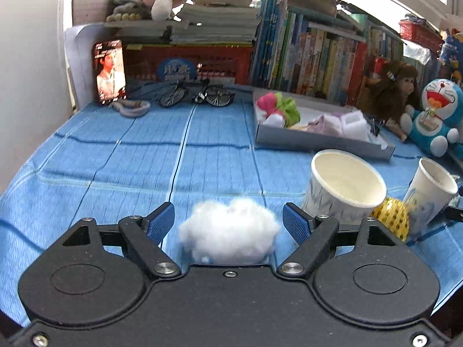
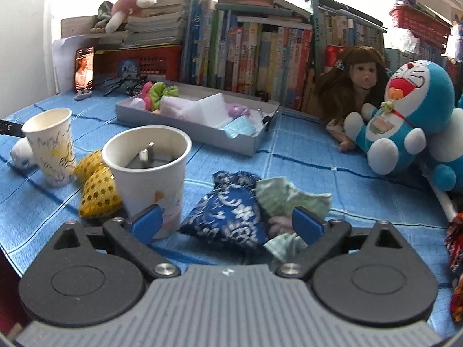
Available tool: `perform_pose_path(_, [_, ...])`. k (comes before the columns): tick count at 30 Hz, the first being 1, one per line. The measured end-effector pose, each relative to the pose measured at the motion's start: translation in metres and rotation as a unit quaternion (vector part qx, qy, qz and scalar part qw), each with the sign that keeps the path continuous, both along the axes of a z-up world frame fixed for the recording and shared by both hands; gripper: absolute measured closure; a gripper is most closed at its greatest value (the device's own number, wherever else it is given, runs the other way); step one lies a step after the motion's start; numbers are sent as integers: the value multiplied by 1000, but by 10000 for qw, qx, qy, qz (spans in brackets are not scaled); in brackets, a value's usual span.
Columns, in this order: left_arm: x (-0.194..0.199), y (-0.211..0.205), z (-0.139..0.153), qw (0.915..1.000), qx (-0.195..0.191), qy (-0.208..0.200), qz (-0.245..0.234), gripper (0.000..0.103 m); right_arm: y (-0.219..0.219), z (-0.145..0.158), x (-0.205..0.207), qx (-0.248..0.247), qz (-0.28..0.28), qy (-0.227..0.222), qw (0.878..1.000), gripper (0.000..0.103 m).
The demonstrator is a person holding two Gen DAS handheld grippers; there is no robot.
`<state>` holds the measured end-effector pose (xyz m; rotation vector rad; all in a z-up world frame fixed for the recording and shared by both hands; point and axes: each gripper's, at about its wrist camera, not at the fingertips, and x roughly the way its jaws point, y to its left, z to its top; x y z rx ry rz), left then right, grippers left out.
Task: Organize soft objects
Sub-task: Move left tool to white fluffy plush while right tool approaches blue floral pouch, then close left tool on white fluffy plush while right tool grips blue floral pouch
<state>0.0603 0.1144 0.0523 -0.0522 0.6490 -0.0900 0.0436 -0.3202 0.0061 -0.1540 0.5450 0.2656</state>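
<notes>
white cotton wad lies between the left gripper's open jaws, untouched.

Two paper cups stand on a blue striped cloth. Behind, a row of books and a miniature bicycle.

Open blue desk lies left and ahead of the cotton tuft, unobstructed up to the toy bicycle. Rightward passage is blocked by two paper cups, a sequined pouch between them, and the grey tray behind.
</notes>
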Motion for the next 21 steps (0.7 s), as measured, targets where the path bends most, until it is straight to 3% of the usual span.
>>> perform_pose_path(10, [-4,1,-26,9998,-14,189,-42,23,19,-13,-5,-242,285,-125,9992,11])
perform_pose_path(21, [1,-7,-32,9999,93,113,-49,23,22,-19,0,-279,414,-130,9987,11])
